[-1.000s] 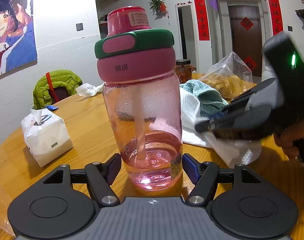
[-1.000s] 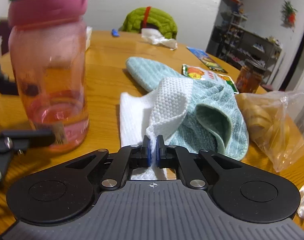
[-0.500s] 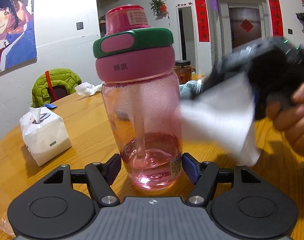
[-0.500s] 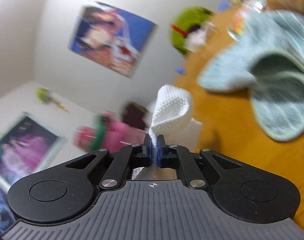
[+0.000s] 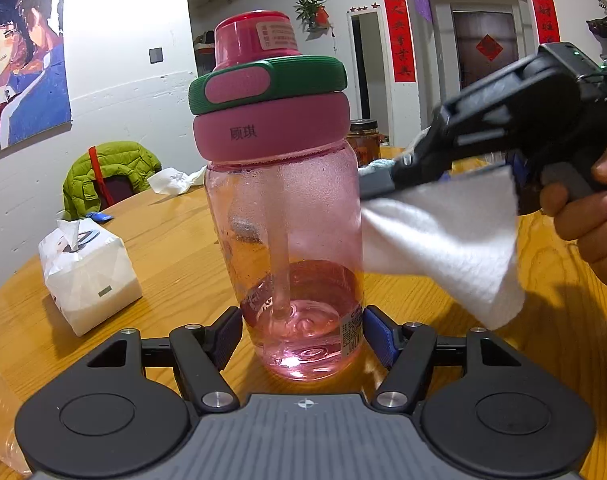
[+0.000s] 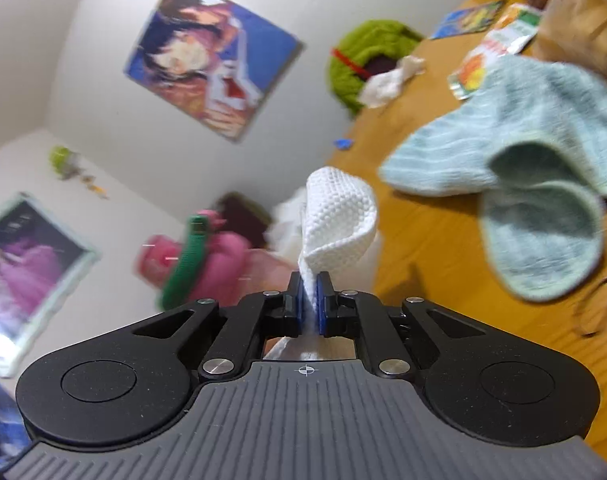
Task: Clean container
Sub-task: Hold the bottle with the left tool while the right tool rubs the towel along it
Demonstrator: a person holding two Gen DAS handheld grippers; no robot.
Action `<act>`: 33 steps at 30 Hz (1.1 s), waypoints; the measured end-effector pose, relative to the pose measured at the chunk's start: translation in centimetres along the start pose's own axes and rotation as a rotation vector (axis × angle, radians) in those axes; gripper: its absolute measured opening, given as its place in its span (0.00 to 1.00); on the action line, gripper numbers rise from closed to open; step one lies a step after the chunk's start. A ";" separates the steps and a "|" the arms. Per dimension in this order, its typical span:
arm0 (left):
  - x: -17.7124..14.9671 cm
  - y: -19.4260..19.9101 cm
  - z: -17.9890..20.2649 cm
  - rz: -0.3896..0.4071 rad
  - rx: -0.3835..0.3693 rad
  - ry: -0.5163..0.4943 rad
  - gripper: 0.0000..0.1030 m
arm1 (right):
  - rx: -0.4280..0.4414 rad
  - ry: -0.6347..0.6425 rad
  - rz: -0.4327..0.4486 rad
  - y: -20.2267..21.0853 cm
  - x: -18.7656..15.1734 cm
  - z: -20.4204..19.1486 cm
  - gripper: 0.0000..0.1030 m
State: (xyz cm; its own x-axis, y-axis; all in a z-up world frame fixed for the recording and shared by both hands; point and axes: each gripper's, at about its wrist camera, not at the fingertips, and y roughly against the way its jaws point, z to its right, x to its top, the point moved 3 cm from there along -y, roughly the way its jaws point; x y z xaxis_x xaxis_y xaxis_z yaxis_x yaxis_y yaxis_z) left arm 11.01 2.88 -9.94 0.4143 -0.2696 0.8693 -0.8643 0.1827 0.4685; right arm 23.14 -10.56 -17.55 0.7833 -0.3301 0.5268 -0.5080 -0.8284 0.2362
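Bottle first, seen from the left wrist: one pink bottle stands upright on the wooden table, its long axis vertical, the cap at 12 o'clock and the base at 6 o'clock. A little liquid sits in the bottom and one straw runs down inside. The left gripper clamps the base, its two pads pressing the sides at 9 and 3 o'clock, so the jaws stand only as wide as the bottle. At 3 o'clock of the bottle the right gripper comes in roughly level, pointing toward 9 o'clock, with a person's hand wrapped around its handle. One white cloth hangs from it, and the cloth's edge touches the bottle's side. One tissue pack lies at 9 o'clock, and one green jacket is draped at 10 o'clock.

From the right wrist the picture is rolled, so the table edge runs steeply. The right gripper has the white cloth between its pads; the jaws are easing apart yet the pads touch the fold. The bottle shows blurred at 10 o'clock of the fingertips, lying sideways in this tilted view. One blue-green towel lies on the table at 2 o'clock.
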 end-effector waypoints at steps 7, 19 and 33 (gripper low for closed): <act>-0.1 0.8 0.9 -0.005 0.008 -0.010 0.63 | -0.415 0.267 0.114 2.6 0.9 -1.1 0.49; 0.0 1.1 0.3 -0.006 0.007 -0.007 0.63 | -0.615 0.664 -0.072 -0.8 -2.3 -2.2 0.46; 0.3 0.6 -0.6 -0.006 0.003 -0.005 0.62 | -0.095 0.250 0.094 2.7 0.3 -2.1 0.05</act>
State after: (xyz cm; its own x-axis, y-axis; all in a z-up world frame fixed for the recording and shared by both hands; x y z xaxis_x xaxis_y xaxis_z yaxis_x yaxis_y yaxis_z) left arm 10.77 3.46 -9.36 0.4183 -0.2751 0.8657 -0.8627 0.1781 0.4734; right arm 21.23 -11.95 -15.08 0.6247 -0.2719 0.7321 -0.6144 -0.7497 0.2459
